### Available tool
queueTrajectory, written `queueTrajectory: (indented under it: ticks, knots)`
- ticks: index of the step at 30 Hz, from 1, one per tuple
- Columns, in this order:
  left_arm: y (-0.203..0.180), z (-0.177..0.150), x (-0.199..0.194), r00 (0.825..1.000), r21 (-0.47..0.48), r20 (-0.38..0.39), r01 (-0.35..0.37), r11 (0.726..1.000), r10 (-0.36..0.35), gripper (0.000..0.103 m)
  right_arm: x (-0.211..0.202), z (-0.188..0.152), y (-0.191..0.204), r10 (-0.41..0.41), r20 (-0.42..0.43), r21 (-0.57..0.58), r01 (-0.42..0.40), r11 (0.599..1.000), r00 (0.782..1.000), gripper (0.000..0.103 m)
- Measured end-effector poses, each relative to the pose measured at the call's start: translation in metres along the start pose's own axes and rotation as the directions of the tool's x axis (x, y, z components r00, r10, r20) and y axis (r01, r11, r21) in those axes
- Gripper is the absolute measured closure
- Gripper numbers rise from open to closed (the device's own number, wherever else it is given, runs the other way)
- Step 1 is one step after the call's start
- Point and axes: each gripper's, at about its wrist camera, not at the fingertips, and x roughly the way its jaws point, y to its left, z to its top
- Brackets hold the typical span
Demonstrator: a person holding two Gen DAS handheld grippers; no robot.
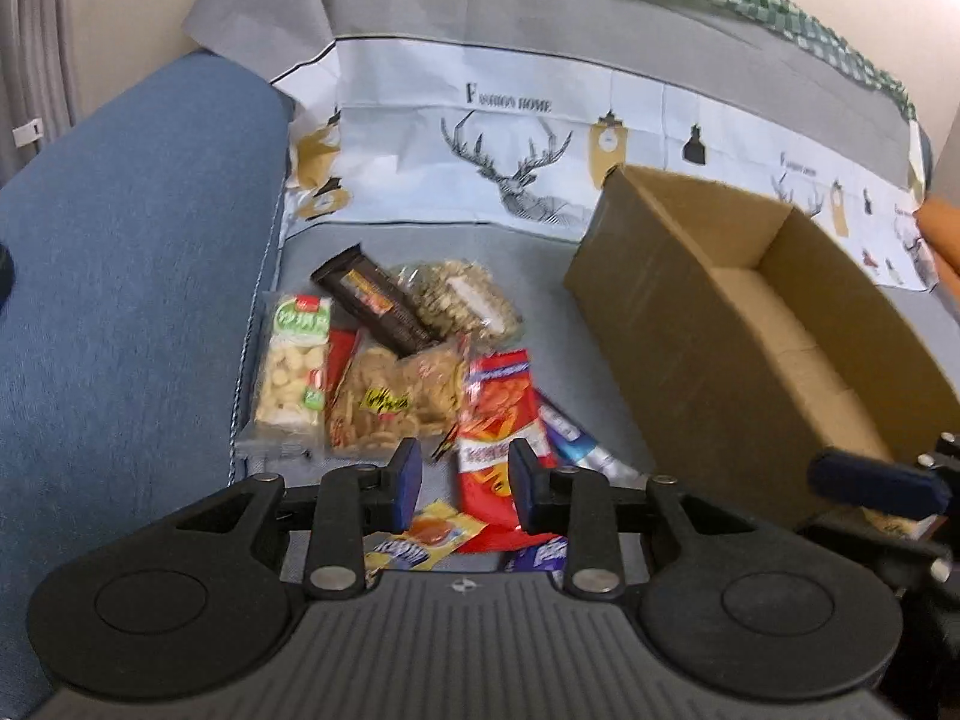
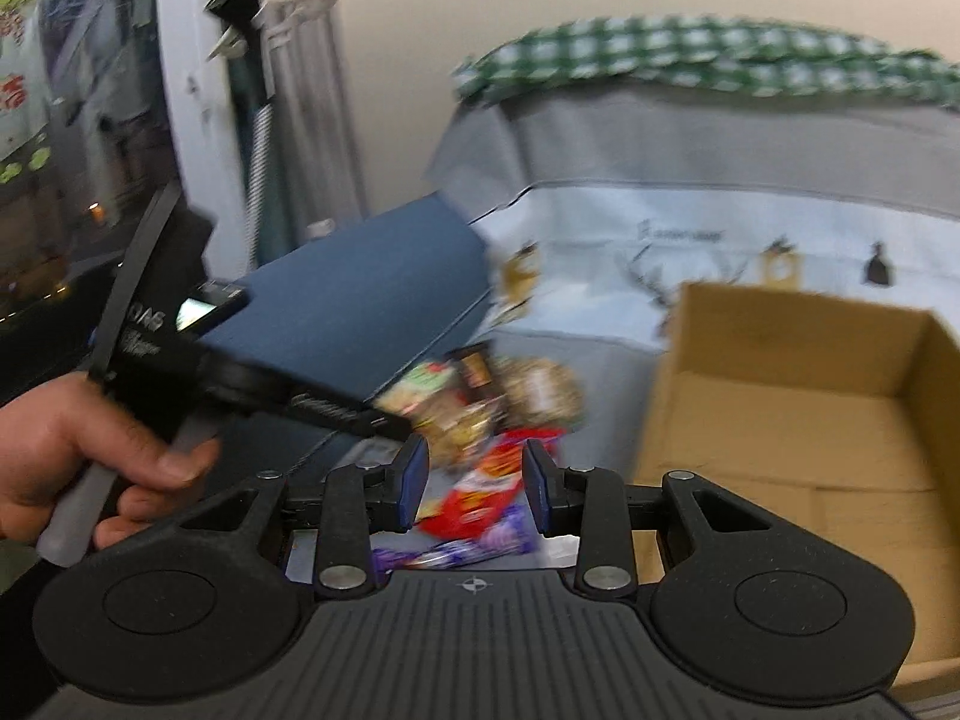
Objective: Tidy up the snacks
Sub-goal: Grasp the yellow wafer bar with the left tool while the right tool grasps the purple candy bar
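The snacks lie in a pile on the gray cover of a sofa (image 1: 528, 276), just beside the blue armrest (image 1: 138, 252). In the pile are a green pack of round white crackers (image 1: 293, 369), a dark brown bar (image 1: 375, 300) lying tilted across the others, a clear bag of seeds (image 1: 465, 294), a clear bag of tan chips (image 1: 399, 399) and a red snack bag (image 1: 498, 420). A small yellow packet (image 1: 432, 534) and a purple wrapper (image 1: 540, 555) lie closest to the camera.

To the right of the pile stands an open cardboard box (image 1: 678, 348). Its inside looks bare as far as can be seen.

The left gripper (image 1: 463, 477) hangs above the red bag. Its jaws stand narrow with nothing held between them. The right gripper (image 2: 477, 489) is over the near edge of the pile too, jaws narrow and holding nothing. In the blurry right view a hand (image 2: 78, 462) grips the handle of the left gripper.

Behind it all, the cover shows a deer picture (image 1: 516, 174).
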Motion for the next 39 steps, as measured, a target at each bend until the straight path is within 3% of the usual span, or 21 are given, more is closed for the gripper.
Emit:
queueTrajectory:
  ticks: [5,8,11,13,15,18,21,26,33,39]
  knots:
    - [0.012,-0.004,0.006,1.0,-0.056,-0.001,-0.022,0.998,0.022,0.068,0.038,-0.007,0.014,0.036,-0.105,0.078,-0.028,0.997,0.994,0.067]
    - [0.017,-0.004,0.007,1.0,-0.076,0.007,-0.023,0.997,0.024,0.068,0.066,-0.017,0.021,-0.014,-0.195,0.08,0.03,0.996,0.981,0.062]
    - [0.021,-0.003,0.008,1.0,-0.09,0.001,-0.031,0.995,0.031,0.067,0.091,-0.026,0.023,-0.059,-0.246,0.08,0.081,0.993,0.968,0.047]
    - [0.024,-0.003,0.008,1.0,-0.103,0.002,-0.029,0.994,0.03,0.067,0.101,-0.027,0.02,-0.073,-0.262,0.117,0.106,0.987,0.962,0.028]
    - [0.027,-0.003,0.008,1.0,-0.112,0.001,-0.03,0.993,0.03,0.064,0.113,-0.027,0.017,-0.102,-0.289,0.148,0.149,0.978,0.952,0.022]
    - [0.027,-0.002,0.012,0.999,-0.108,-0.019,-0.03,0.994,0.028,0.059,0.132,-0.036,0.013,-0.124,-0.351,0.18,0.197,0.964,0.928,0.022]
    - [0.025,-0.002,0.019,0.998,-0.094,-0.055,-0.031,0.995,0.026,0.047,0.141,-0.045,0.011,-0.129,-0.389,0.197,0.219,0.956,0.912,0.022]
    - [0.026,-0.002,0.034,0.99,-0.091,-0.138,-0.021,0.996,0.008,0.037,0.144,-0.05,0.011,-0.159,-0.414,0.164,0.245,0.956,0.896,0.03]
    - [0.028,-0.005,0.057,0.963,-0.093,-0.268,-0.035,0.995,0.009,0.036,0.139,-0.051,0.009,-0.196,-0.424,0.08,0.253,0.964,0.884,0.078]
    - [0.021,-0.009,0.068,0.939,-0.047,-0.34,-0.062,0.997,0.043,0.038,0.129,-0.051,0.009,-0.178,-0.436,0.064,0.227,0.972,0.882,0.08]
